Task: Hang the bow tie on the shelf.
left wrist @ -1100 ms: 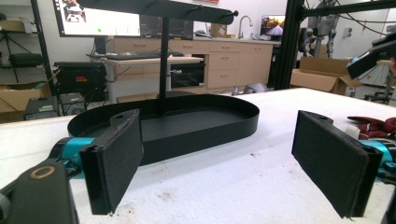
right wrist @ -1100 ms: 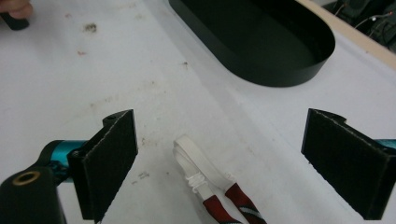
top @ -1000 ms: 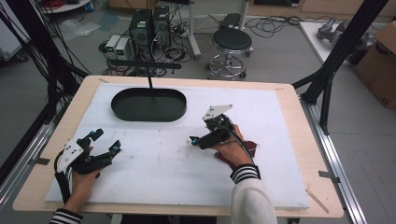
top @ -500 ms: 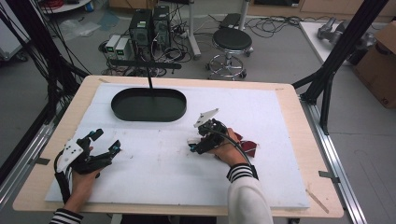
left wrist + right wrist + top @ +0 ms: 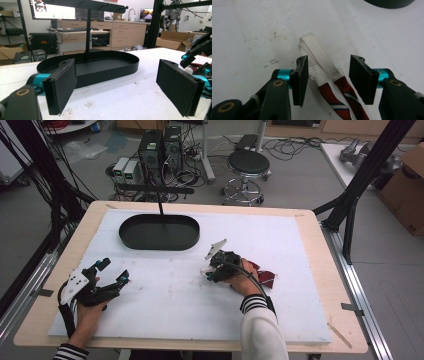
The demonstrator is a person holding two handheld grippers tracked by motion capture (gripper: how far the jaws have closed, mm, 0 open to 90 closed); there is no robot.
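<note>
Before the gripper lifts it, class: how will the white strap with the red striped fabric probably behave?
Probably floppy: the white strap lies flat, folded back in a loop. Likely light, being thin woven webbing joined to the red striped fabric, which should trail limply. The right gripper, jaws just closing around it without touching, may let it slip.

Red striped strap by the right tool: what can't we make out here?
- Red striped strap: its far end runs off the bottom edge of the right gripper view.
- In the high view the hand and right tool cover most of it.
- White loop: its stitched join sits partly behind the left pad.
- Stand crossbar: cut by the left gripper view's top edge.
</note>
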